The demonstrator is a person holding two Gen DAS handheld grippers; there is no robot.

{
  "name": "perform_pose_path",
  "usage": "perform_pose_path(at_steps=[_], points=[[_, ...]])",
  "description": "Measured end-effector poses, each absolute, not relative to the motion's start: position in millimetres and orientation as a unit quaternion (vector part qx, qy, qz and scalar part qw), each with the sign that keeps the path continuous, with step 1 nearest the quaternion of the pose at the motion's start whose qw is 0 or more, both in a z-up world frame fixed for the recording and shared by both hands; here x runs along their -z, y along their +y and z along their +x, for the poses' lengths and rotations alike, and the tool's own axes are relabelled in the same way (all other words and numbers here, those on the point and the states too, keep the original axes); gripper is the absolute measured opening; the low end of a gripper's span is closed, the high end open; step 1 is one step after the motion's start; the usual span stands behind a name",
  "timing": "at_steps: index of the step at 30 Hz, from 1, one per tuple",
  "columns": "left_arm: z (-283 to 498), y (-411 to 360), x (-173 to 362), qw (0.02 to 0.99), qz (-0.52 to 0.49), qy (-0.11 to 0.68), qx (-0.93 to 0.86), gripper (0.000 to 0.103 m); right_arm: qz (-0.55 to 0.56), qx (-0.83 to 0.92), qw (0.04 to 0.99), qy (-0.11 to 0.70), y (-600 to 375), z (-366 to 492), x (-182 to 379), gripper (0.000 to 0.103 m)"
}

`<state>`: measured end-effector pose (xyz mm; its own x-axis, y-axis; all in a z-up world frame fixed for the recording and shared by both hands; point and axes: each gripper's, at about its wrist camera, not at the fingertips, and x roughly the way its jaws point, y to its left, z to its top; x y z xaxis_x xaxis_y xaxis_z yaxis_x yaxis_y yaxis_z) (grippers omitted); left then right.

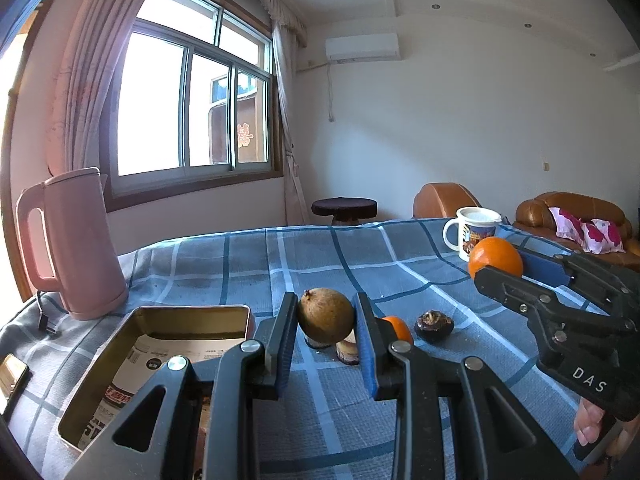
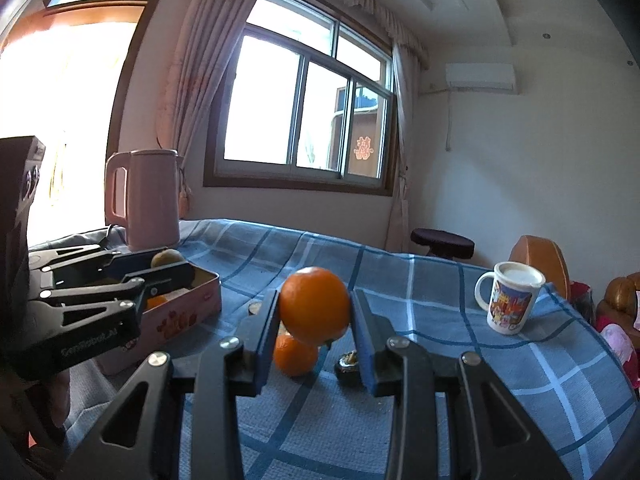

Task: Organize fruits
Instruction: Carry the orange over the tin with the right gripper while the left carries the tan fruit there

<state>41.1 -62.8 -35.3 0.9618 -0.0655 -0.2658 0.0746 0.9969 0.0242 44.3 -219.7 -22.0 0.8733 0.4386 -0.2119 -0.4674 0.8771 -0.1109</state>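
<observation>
Fingers of left gripper (image 1: 325, 334) held brown fruit (image 1: 325, 315), right gripper (image 2: 314, 330) an orange (image 2: 314, 305), both aloft. Judged: lower w/ steady squeeze into tin (image 1: 100, 368) at 9 o'clock.

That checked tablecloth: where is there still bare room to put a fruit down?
Bare cloth lies between the pink kettle and the mug, across the far table. The open tin has bare floor. It is crowded near the small orange and dark fruit, under the hand-held grippers.
</observation>
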Motion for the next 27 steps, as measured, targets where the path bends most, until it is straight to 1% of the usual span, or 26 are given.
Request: perform_pose_path(at_steps=[7,27], points=[[38,-62,35,0.991,0.018,0.125,0.031,0.029,-0.081,-0.237,0.965,0.074,-221,40,20,0.038],[40,-38,34,0.989,0.003,0.150,0.007,0.029,-0.099,-0.271,0.951,0.106,-188,50,23,0.038]])
